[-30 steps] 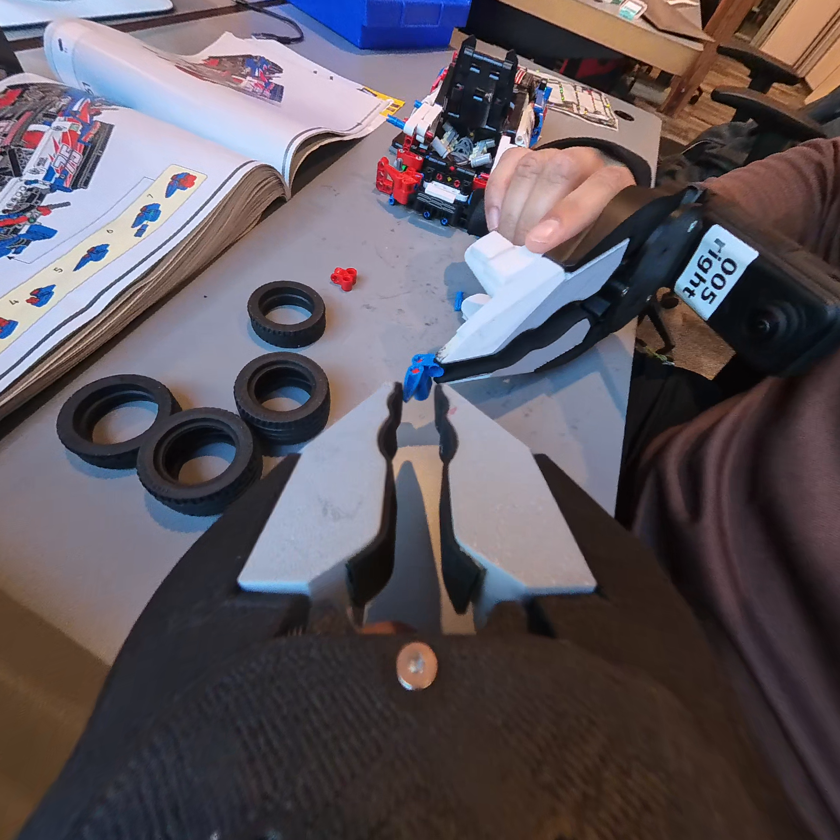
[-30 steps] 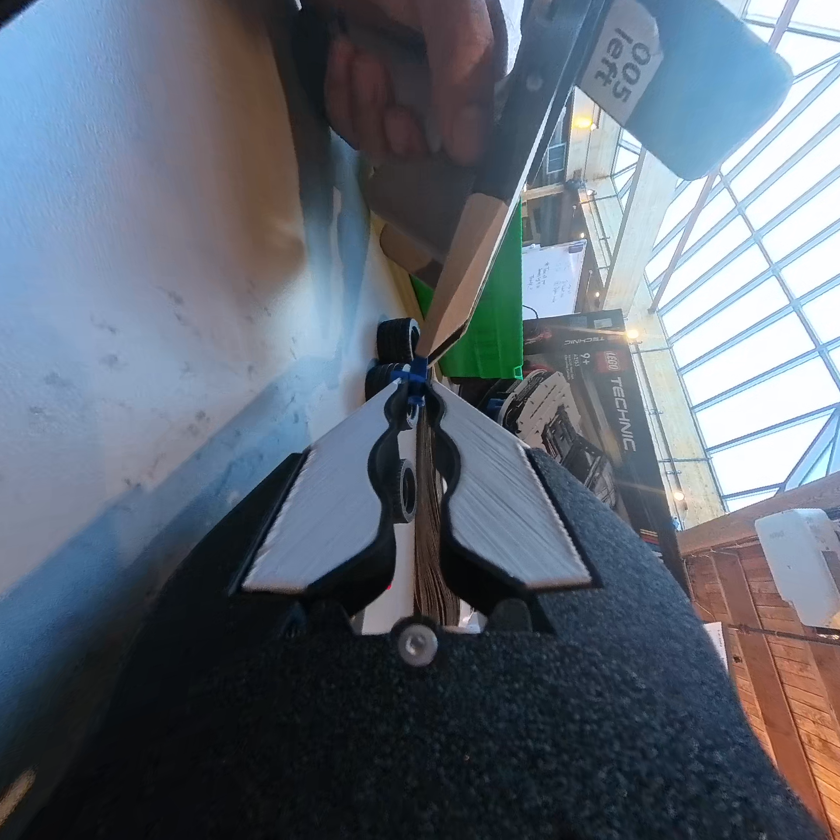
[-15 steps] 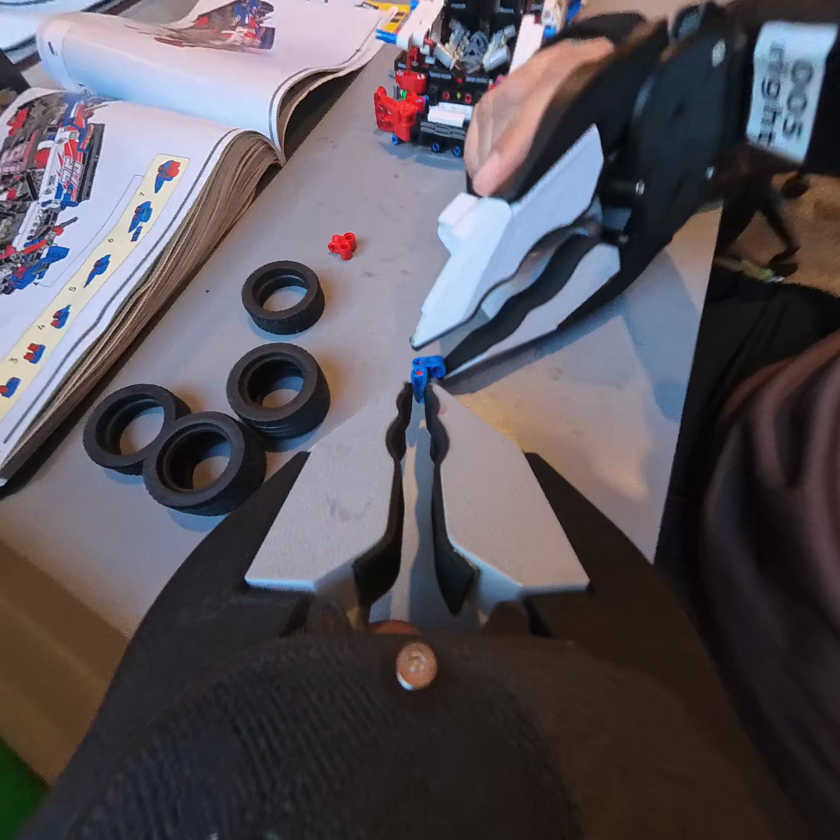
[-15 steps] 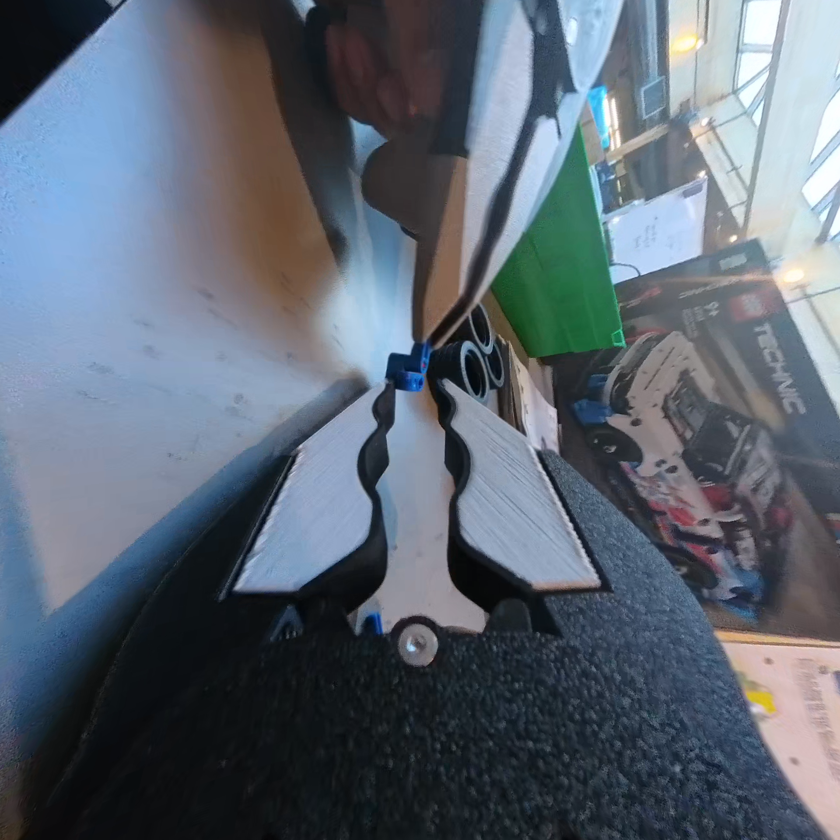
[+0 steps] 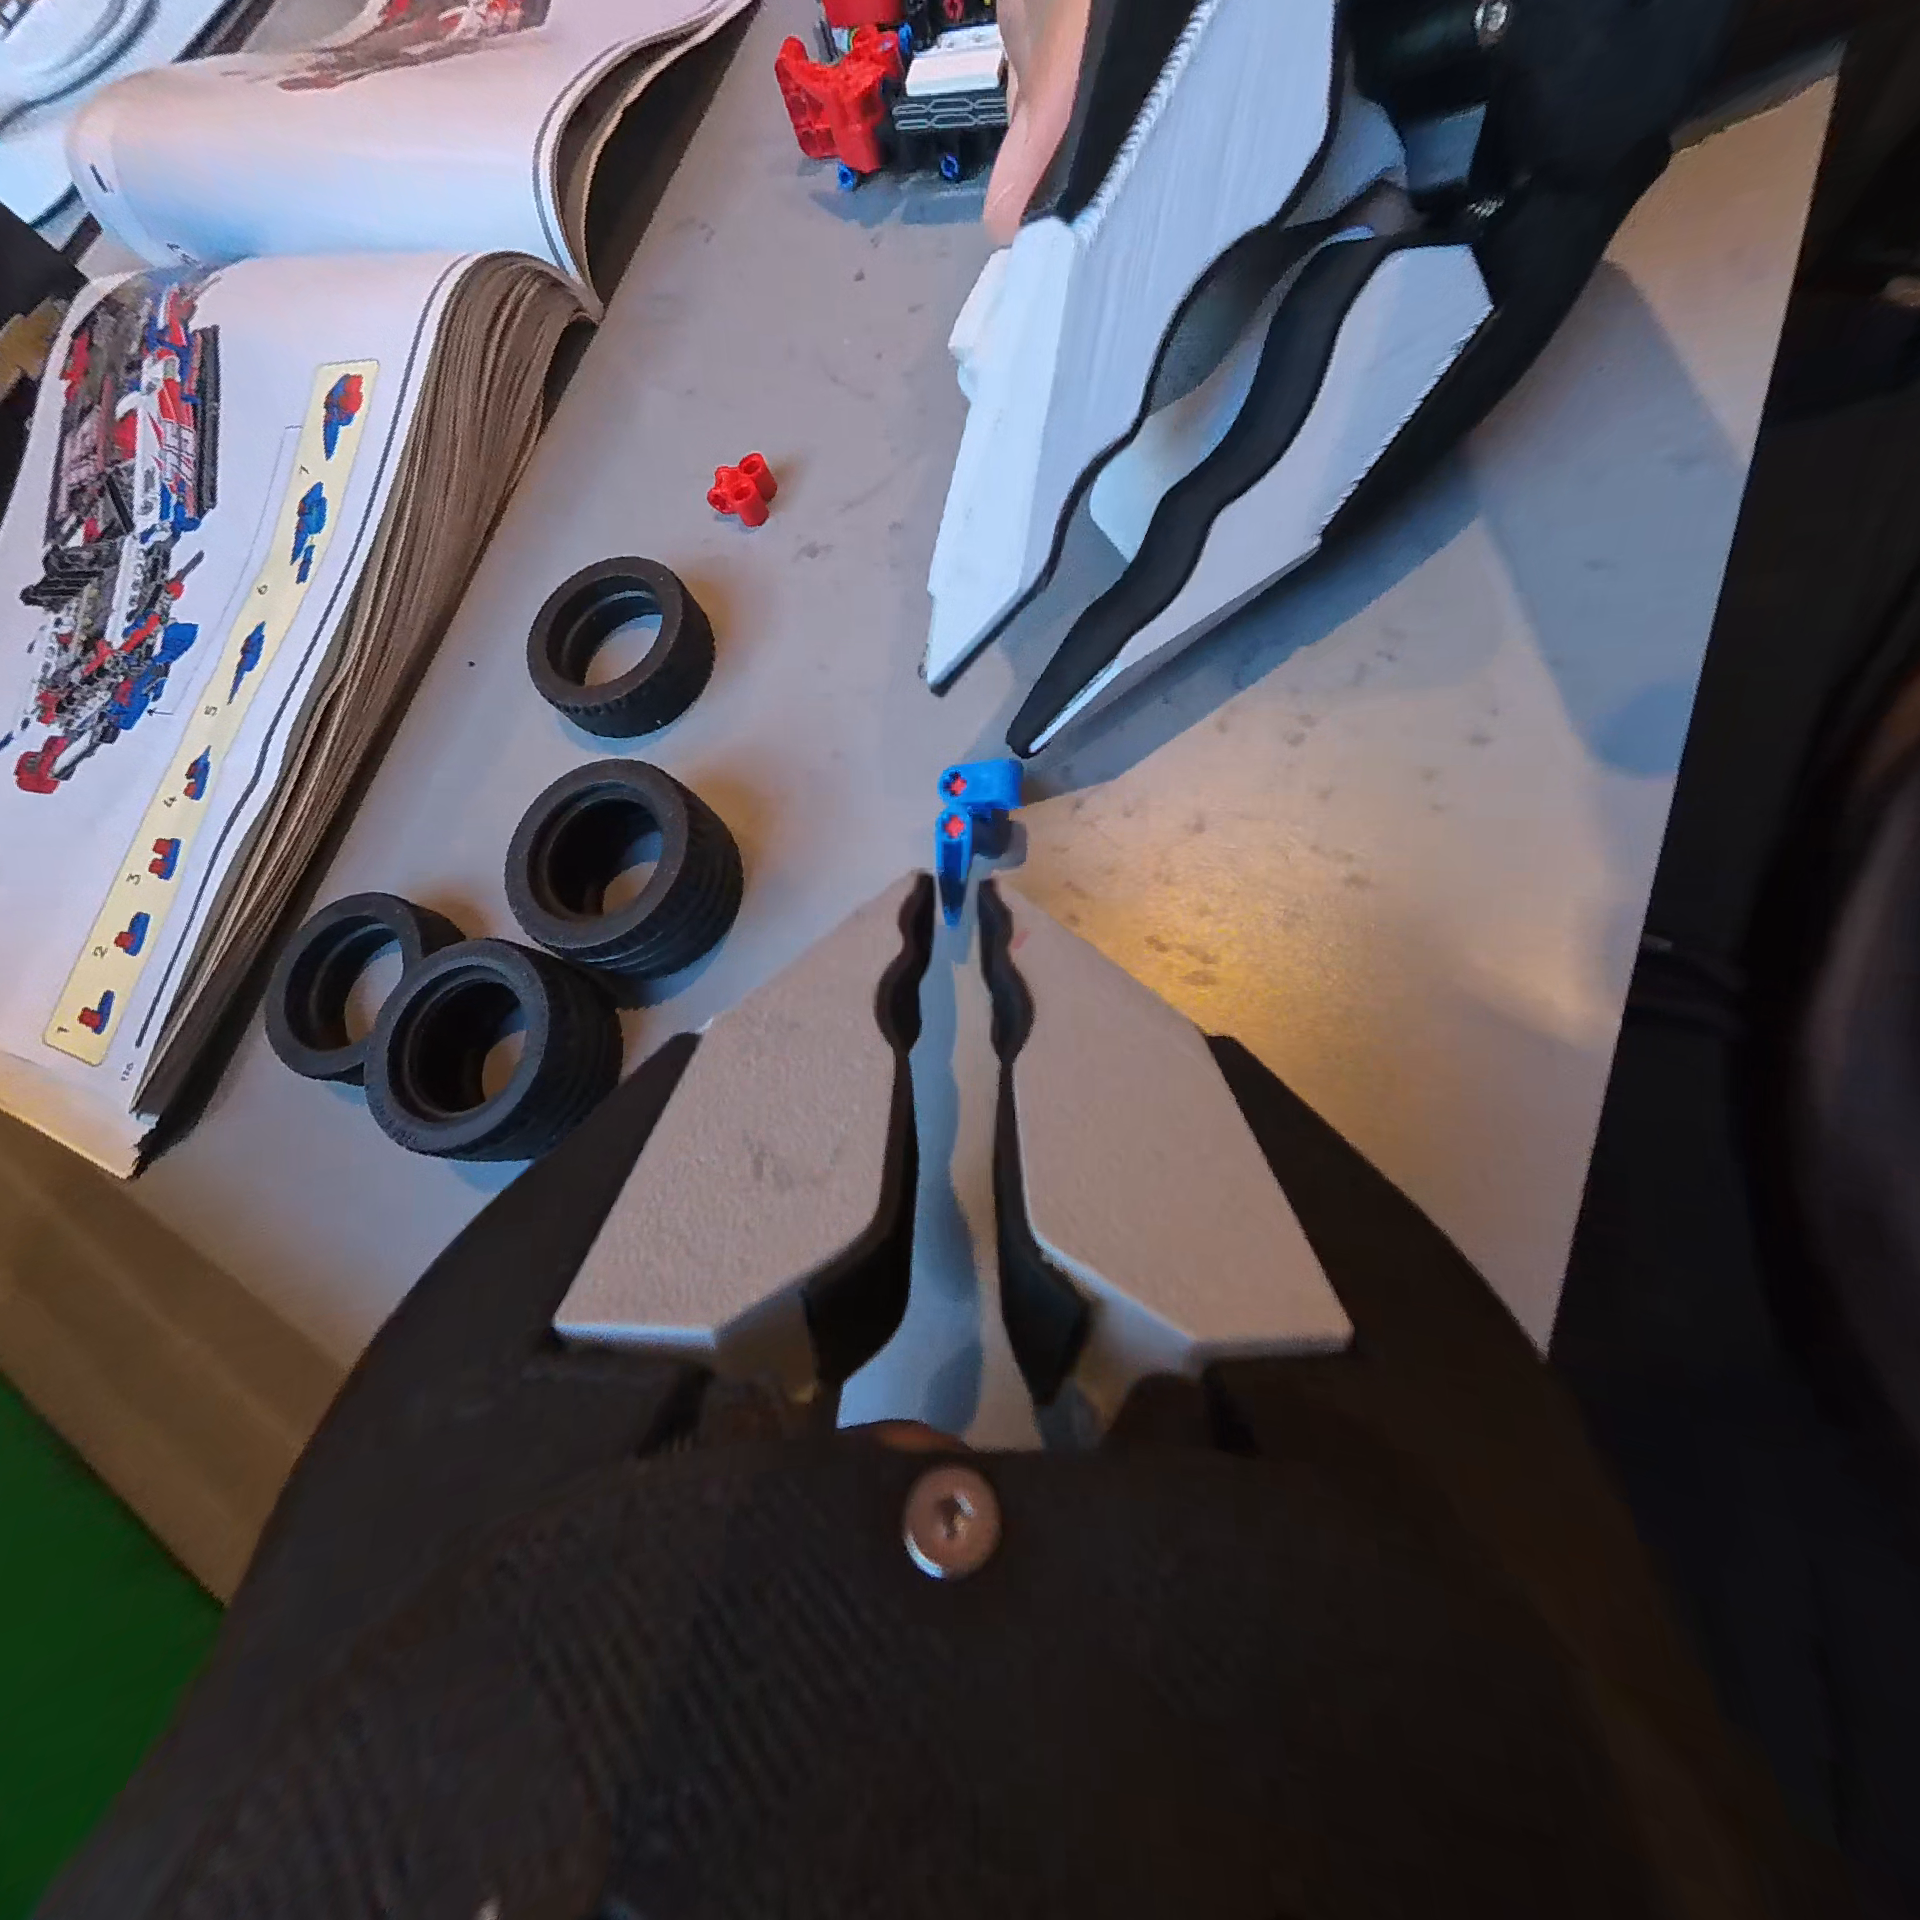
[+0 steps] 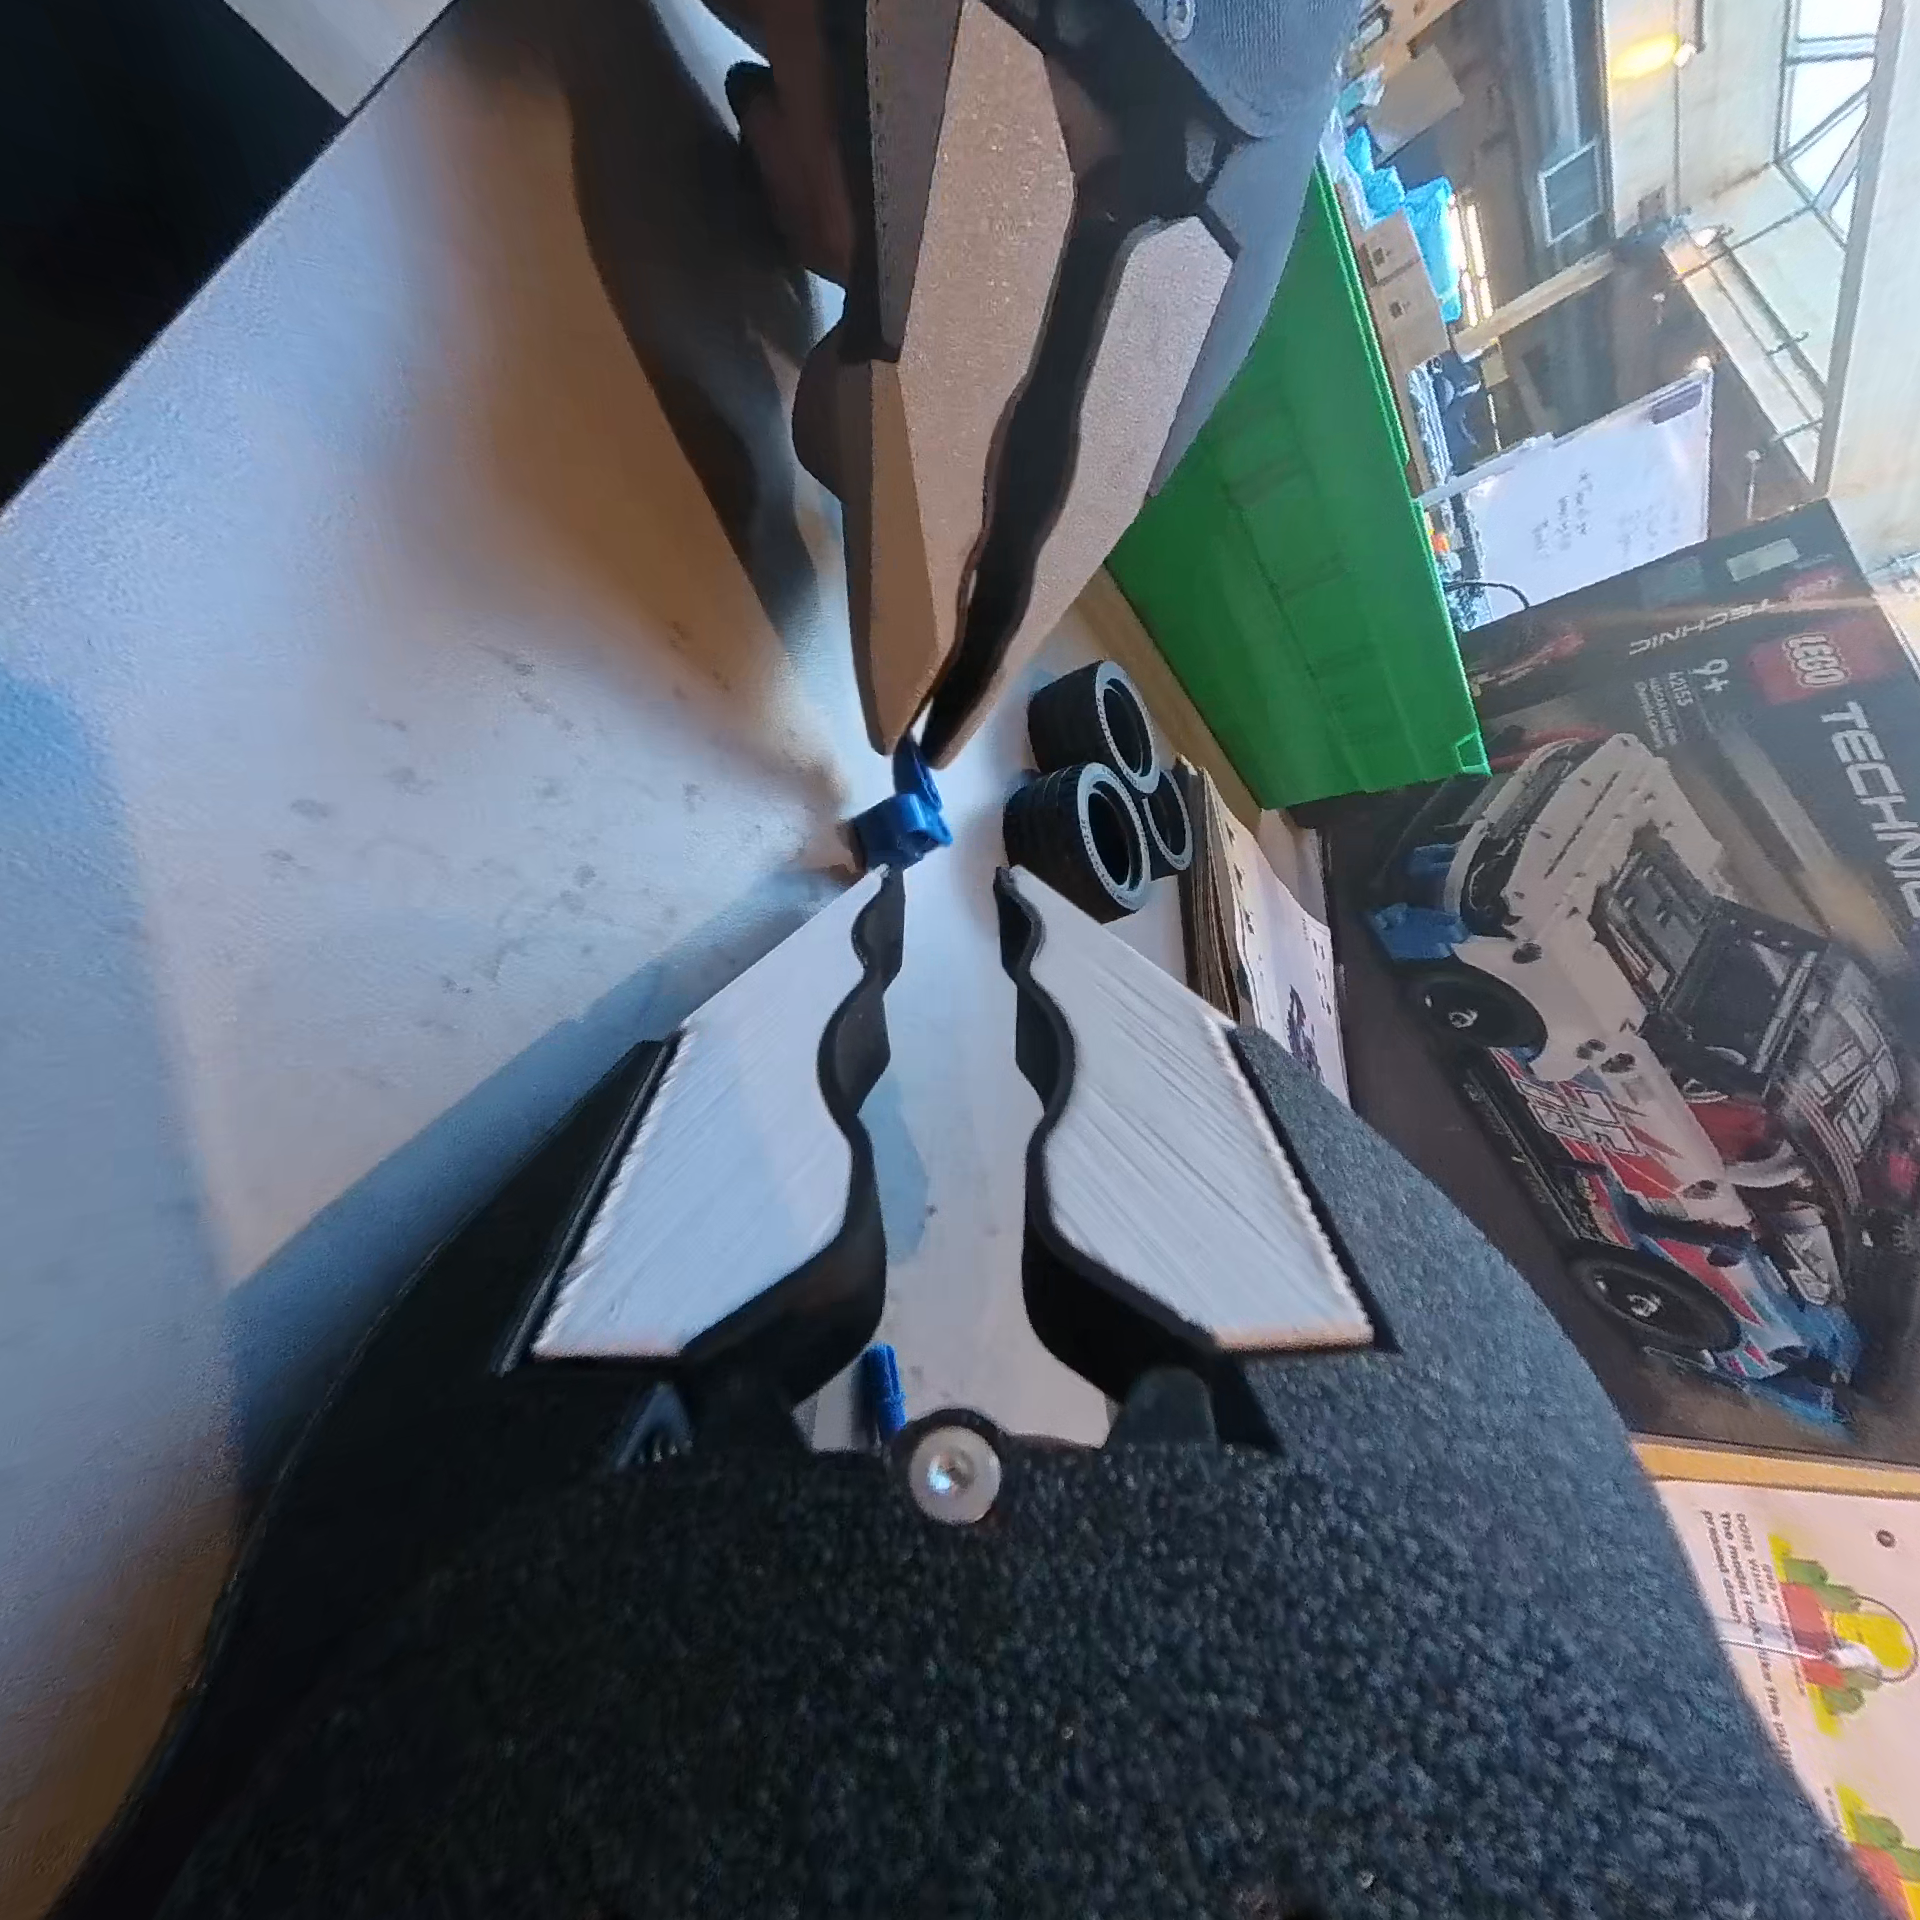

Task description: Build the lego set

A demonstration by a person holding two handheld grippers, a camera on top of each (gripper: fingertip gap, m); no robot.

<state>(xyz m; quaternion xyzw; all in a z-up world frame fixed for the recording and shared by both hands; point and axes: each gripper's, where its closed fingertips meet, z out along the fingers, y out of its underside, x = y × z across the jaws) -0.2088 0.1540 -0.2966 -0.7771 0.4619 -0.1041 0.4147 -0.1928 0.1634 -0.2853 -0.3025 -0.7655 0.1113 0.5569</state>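
Small blue plastic connector piece [image 5: 971, 821], angled with two cross-holes, pinched at the tips of the left gripper [image 5: 953, 896], whose grey matte fingers with wavy black pads close on it. Right gripper [image 6: 943, 883] open, tips just short of the piece. Four ribbed black rubber tyres [image 5: 621, 867] left of the left fingers; one red connector [image 5: 742, 488] beyond them on the smooth grey table [image 5: 1299, 883].

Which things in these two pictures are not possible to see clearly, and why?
- Model, left wrist view: cut off by the top edge, partly behind the right gripper.
- Blue piece: its lower end is hidden between the left gripper tips.
- Tires, right wrist view: they overlap, so the count is unclear.
- Manual: steps too small.
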